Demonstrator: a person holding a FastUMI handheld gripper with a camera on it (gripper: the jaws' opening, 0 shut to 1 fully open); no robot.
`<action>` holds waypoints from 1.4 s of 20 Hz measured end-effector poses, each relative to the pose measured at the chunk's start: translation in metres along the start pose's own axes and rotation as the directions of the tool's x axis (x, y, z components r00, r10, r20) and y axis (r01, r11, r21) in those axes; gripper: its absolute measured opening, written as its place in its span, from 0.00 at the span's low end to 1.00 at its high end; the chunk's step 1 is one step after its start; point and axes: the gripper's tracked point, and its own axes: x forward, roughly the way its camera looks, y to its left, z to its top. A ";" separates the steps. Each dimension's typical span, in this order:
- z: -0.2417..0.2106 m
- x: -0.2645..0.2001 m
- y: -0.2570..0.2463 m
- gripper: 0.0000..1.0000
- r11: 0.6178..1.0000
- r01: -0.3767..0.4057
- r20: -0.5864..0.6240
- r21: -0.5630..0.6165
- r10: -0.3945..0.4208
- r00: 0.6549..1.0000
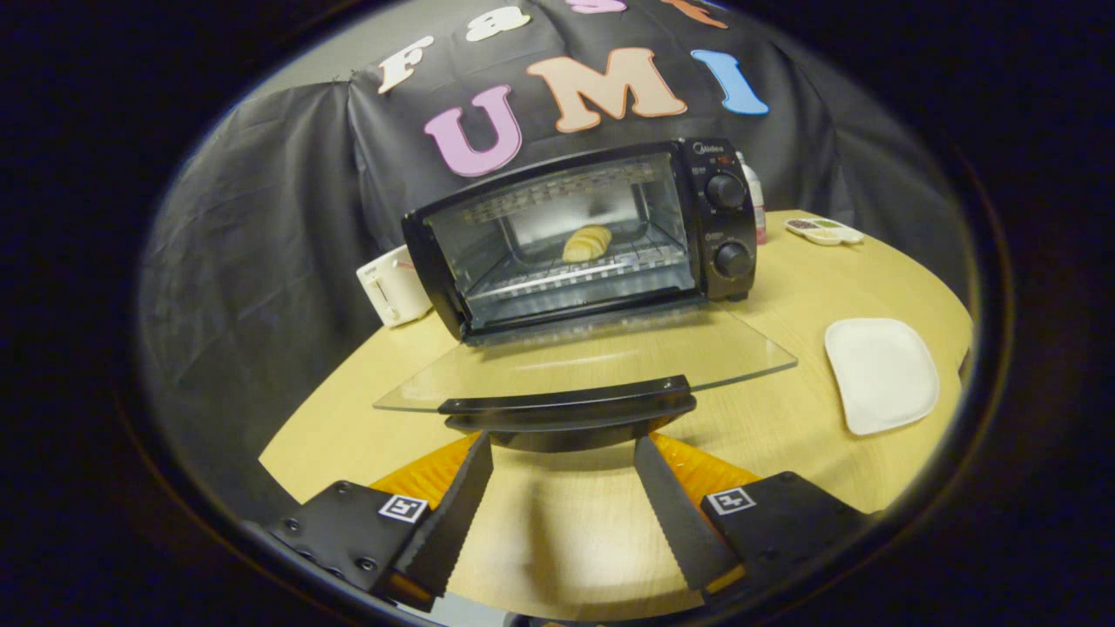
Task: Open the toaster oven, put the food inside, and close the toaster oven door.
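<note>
1. Inspecting the toaster oven (579, 235): it stands on the round wooden table (784, 287) against the booth's dark wall, with its glass door (592, 353) swung fully down and lying flat out towards the gripper.
2. The food (586, 243), a pale yellow piece, already rests on the wire rack inside the oven cavity.
3. The gripper (564, 446) has its fingers spread apart and holds nothing; the tips sit just short of the door handle (566, 405), one to each side of its middle.
4. Judged stage: loading appears done, and closing the door remains.
5. Handling judgement: the door is a rigid glass pane on a hinge at the oven's base, likely light but fragile and slippery on its face. The dark bar handle along its free edge is the sound place to take hold or push up from below.
6. Risk: the oven looks light and may slide backwards if the door is pushed hard.
7. Also on the table: a white plate (881, 373) to the right, a small dish (824, 231) behind it, and a white box (394, 286) left of the oven.
</note>
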 end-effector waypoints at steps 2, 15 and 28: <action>0.023 -0.002 0.004 1.00 1.000 -0.007 0.057 0.000 0.007 0.998; 0.174 0.041 0.032 0.99 0.994 0.011 0.268 -0.111 0.019 0.963; 0.275 -0.021 0.029 0.99 0.986 0.067 0.400 -0.154 0.000 0.916</action>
